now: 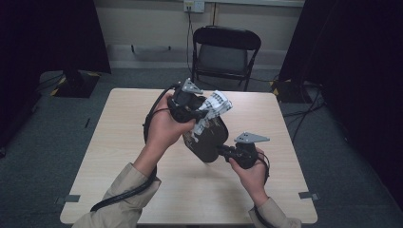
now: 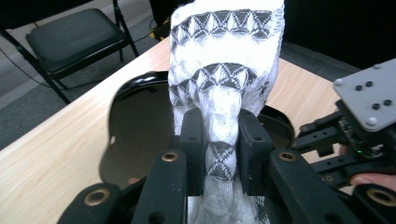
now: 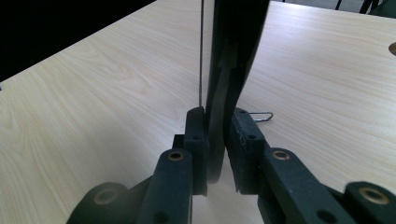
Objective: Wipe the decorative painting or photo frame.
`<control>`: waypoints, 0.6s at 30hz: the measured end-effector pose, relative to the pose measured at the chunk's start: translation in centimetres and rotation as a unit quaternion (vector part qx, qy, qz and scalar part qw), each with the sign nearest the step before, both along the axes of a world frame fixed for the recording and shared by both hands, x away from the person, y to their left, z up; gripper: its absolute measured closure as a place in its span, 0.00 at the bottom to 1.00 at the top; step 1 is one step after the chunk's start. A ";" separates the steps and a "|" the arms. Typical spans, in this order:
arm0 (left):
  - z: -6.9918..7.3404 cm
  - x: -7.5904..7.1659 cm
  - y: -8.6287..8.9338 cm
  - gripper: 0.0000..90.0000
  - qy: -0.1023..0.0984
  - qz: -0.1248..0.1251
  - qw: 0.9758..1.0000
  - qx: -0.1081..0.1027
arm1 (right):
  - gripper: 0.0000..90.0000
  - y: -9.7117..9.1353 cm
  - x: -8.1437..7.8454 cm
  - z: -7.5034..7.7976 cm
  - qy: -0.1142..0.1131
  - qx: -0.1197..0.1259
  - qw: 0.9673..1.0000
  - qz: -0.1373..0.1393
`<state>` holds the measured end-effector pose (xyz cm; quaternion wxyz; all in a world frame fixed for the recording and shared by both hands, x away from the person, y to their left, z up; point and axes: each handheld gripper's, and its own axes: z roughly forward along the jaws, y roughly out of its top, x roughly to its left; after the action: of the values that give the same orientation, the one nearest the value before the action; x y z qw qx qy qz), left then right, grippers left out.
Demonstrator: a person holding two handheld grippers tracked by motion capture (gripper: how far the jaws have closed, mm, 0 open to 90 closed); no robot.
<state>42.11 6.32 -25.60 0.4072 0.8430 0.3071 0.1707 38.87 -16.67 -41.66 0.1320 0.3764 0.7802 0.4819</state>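
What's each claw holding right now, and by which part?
Left claw: bunched white black-patterned cloth, pinched mid-length. Right claw: black shallow pan, by its rim edge.

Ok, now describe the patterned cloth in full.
The white knitted cloth looks like a sock or soft woven fabric, banded with grey-black triangle patterns. It is bunched and pinched between the left gripper's jaws, fanning out wider above them. It hangs over the black glossy tray, which the right gripper clamps by its rim, tilted above the wooden table. Its far end is out of frame.
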 end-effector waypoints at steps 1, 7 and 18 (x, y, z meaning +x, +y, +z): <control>0.1 0.1 0.1 0.83 -0.001 0.002 1.000 0.000 | 0.88 0.0 0.0 0.0 0.000 0.000 1.000 0.000; 0.3 0.6 0.3 0.83 -0.005 0.009 1.000 0.005 | 0.88 -0.4 0.1 -0.1 0.005 0.004 1.000 -0.004; 0.2 1.5 1.0 0.84 -0.007 0.039 0.999 0.010 | 0.88 -1.2 -0.1 -0.1 0.008 0.004 1.000 -0.002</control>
<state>43.65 7.35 -25.40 0.3939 0.8334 0.3347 0.1955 38.73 -17.87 -41.75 0.1249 0.3829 0.7782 0.4819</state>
